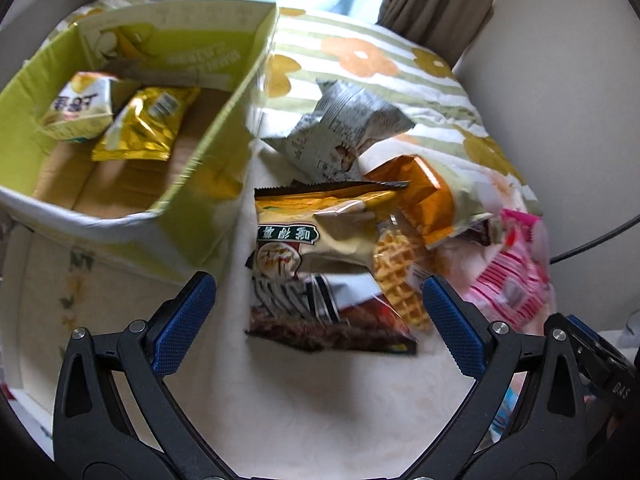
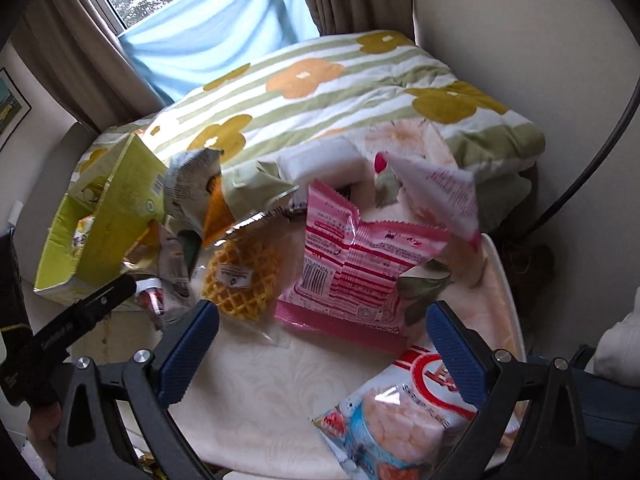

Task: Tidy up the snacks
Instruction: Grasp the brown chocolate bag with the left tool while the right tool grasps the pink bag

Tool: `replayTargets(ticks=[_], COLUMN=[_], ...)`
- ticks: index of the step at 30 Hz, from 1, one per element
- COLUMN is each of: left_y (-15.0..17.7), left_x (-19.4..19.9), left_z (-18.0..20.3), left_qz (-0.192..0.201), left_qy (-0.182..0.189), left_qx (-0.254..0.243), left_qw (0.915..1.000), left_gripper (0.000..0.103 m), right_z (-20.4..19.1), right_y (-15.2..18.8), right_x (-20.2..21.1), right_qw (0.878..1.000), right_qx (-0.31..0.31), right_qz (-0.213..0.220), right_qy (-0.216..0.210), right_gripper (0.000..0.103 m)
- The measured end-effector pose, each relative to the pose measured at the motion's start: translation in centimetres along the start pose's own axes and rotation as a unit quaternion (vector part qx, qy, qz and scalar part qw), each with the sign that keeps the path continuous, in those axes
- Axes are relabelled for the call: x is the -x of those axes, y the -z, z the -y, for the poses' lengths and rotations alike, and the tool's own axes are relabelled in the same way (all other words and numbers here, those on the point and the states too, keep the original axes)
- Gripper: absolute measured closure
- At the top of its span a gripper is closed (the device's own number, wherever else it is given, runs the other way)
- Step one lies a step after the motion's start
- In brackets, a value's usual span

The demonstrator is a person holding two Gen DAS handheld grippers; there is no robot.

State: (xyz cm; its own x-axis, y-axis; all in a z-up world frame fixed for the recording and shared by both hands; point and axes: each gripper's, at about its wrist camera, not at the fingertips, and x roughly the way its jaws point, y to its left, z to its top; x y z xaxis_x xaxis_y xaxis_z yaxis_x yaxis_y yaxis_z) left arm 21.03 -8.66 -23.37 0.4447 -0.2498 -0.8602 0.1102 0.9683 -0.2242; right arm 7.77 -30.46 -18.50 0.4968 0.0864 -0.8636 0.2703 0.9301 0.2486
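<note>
Both my left gripper and right gripper gape empty over the snack pile beside the yellow box; overlapping slick wrappers risk snagging a neighbouring packet.

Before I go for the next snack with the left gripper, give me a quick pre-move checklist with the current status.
1. Left gripper open and empty: ok.
2. Right gripper open and empty: ok.
3. Target between the left fingers: ok, the brown snack bag lies straight ahead.
4. Target free of other items: not ok, the waffle pack overlaps its right edge.
5. Room in the green box: ok, only two packets at the back.
6. Firm grasp on the bag possible: cannot tell.
</note>
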Motion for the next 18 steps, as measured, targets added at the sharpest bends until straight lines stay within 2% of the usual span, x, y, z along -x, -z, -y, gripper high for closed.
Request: replayTargets(ticks=[6, 8, 14, 18], left_y=[-0.1, -0.1, -0.2, -0.1], left_x=[-2.9, -3.7, -4.8, -4.8], left_z=[0.5, 0.6, 0.3, 0.7], left_qz=[-0.014, -0.019, -0.034, -0.032], left_qy=[-0.013, -0.019, -0.001, -0.006], left_qx=[-0.014, -0.021, -0.013, -0.031], left_qw=[0.9997, 0.9994, 0.9993, 0.9990], left_gripper=[0.006, 0.011, 0.029, 0.036], right_z=[0.8, 1.0, 1.3, 1.7], right_y=[-0.1, 0.0, -0.1, -0.5], right_x=[-2.4, -2.9, -3.7, -4.5], right_qw=[0.999, 0.999, 0.997, 0.995], right_qx=[-0.041, -0.052, -0.076, -0.095], right_qz=[-0.004, -0.004, 0.005, 0.001], right_qy=[0.001, 0.006, 0.013, 0.021], right_gripper=[0.000, 0.000, 0.000, 0.000])
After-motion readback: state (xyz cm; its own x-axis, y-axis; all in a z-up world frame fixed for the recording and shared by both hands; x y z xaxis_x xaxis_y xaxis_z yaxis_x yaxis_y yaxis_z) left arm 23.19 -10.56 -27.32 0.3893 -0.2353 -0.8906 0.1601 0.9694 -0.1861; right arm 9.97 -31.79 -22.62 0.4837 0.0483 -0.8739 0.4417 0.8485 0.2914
